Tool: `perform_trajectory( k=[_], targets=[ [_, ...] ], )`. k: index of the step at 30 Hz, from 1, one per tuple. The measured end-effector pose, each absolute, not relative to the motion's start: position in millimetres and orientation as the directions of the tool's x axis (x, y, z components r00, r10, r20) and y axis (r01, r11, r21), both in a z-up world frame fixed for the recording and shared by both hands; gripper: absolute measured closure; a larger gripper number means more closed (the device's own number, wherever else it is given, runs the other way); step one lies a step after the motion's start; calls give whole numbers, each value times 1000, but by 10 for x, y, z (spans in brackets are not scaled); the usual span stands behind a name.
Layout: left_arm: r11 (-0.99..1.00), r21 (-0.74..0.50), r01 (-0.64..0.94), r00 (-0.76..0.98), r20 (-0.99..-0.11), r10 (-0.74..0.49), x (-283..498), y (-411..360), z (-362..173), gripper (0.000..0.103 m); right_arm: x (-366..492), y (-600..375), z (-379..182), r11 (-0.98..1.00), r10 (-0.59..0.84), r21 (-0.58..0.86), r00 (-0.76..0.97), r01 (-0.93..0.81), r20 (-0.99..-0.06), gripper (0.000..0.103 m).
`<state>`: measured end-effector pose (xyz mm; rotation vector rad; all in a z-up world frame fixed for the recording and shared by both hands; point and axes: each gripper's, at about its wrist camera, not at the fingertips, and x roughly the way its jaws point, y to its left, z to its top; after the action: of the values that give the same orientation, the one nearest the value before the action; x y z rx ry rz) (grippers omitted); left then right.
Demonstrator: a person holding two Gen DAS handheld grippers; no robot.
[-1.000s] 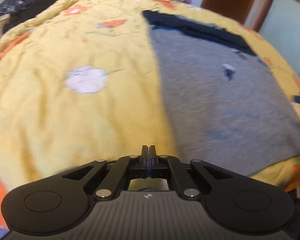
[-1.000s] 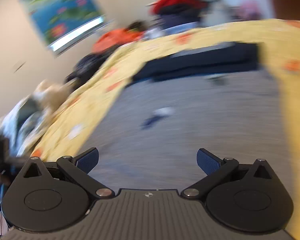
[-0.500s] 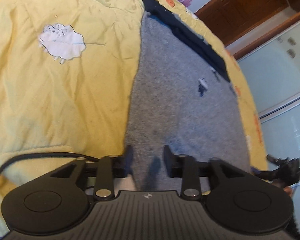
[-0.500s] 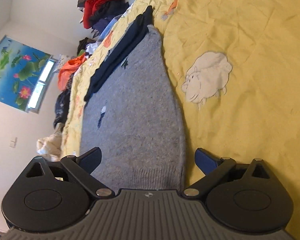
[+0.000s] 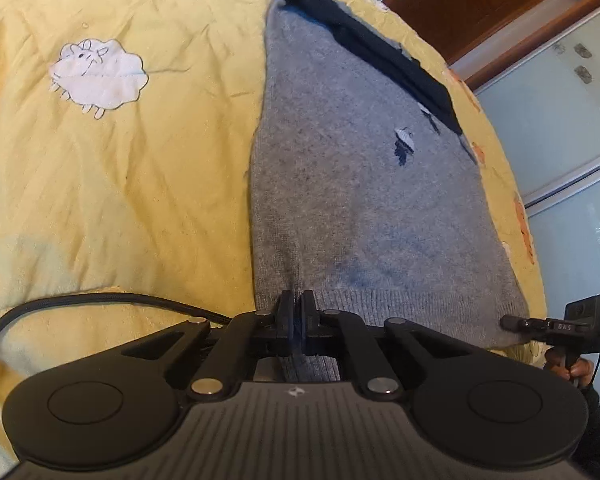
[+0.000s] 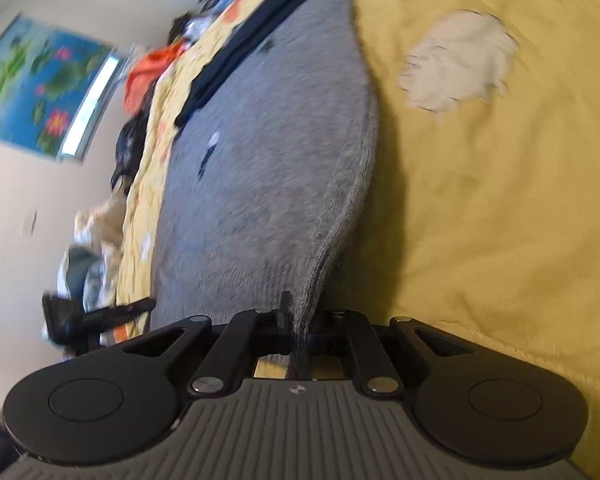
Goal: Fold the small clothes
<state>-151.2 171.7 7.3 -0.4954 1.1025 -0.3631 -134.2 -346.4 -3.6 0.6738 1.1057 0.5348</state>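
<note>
A bed under a yellow quilt fills both views, with a white sheep patch sewn on it. A wooden door and pale glass panels stand past the bed's far edge in the left wrist view; a blue flower poster hangs on the wall in the right wrist view, with heaps of clothes along that side.

A grey sweater lies spread flat on the quilt, its ribbed hem towards both cameras. A dark garment lies across its far end.

The left claw is clenched on the hem near one corner. The right claw is clenched on the hem's other corner, where the sweater's edge is lifted off the quilt into a ridge; this view is blurred.
</note>
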Motion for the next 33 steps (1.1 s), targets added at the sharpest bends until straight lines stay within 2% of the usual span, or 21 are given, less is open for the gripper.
perform_trajectory(
  k=[4,7,10,11,13,14,15,17,18,20,21,22,24,26,27,28,29,30,31,33],
  targets=[
    [856,-511,79,444,-751,-490,-1580,1735,227,100,-1391,-3675,196,739,637,668,409,-85,-653,93],
    [862,-502,69,422,-769,-481,-1569,1775,147,100,-1429,-3739,15,747,624,665,370,-22,-688,93],
    [848,-526,64,408,-762,-503,-1553,1834,161,100,-1444,-3683,-50,734,638,678,363,-22,-679,94],
    [852,-519,71,424,-758,-497,-1542,1855,227,100,-1424,-3675,-10,745,626,666,373,-28,-685,87],
    [876,-476,76,497,-744,-447,-1471,1882,421,99,-1318,-3739,165,787,557,617,458,-24,-693,62],
    [902,-425,73,543,-742,-393,-1397,1838,533,98,-1234,-3776,278,807,506,591,532,-14,-679,40],
    [928,-365,78,586,-736,-338,-1304,1759,635,98,-1125,-3760,390,836,446,549,596,-11,-668,23],
    [966,-241,95,669,-703,-241,-1090,1480,775,95,-844,-3566,547,879,370,476,686,-39,-627,19],
    [975,-200,99,699,-683,-211,-962,1308,802,88,-679,-3412,583,886,366,458,710,-69,-601,19],
    [976,-193,100,727,-655,-204,-653,958,765,63,-318,-3077,572,877,399,460,743,-138,-537,18],
    [973,-205,103,737,-642,-214,-496,790,716,42,-121,-2917,531,866,427,469,746,-174,-511,19],
    [973,-205,106,752,-623,-214,-343,626,655,30,89,-2730,483,866,440,456,746,-205,-500,19],
    [986,-135,97,779,-606,-160,-54,286,515,30,495,-2364,345,916,372,349,751,-200,-546,19],
    [995,-50,82,767,-635,-95,201,37,320,30,799,-2087,150,962,270,202,729,-182,-629,22],
    [997,-22,72,749,-660,-68,293,-26,199,30,879,-2004,42,974,228,141,714,-180,-662,19],
    [998,8,65,730,-683,-42,341,-45,52,25,848,-1923,-6,979,176,30,753,-203,-634,19],
    [997,39,71,770,-637,-30,272,-37,-25,23,837,-1887,-62,978,126,-47,757,-203,-641,9],
    [995,54,86,784,-619,-35,218,-14,-67,23,823,-1966,-71,983,121,-28,755,-181,-645,0],
    [995,33,96,777,-627,-55,192,54,-59,23,809,-2096,-66,987,133,14,752,-163,-646,0],
    [995,20,100,778,-624,-66,163,163,-61,22,759,-2287,-80,990,110,2,757,-142,-644,1]
  ],
)
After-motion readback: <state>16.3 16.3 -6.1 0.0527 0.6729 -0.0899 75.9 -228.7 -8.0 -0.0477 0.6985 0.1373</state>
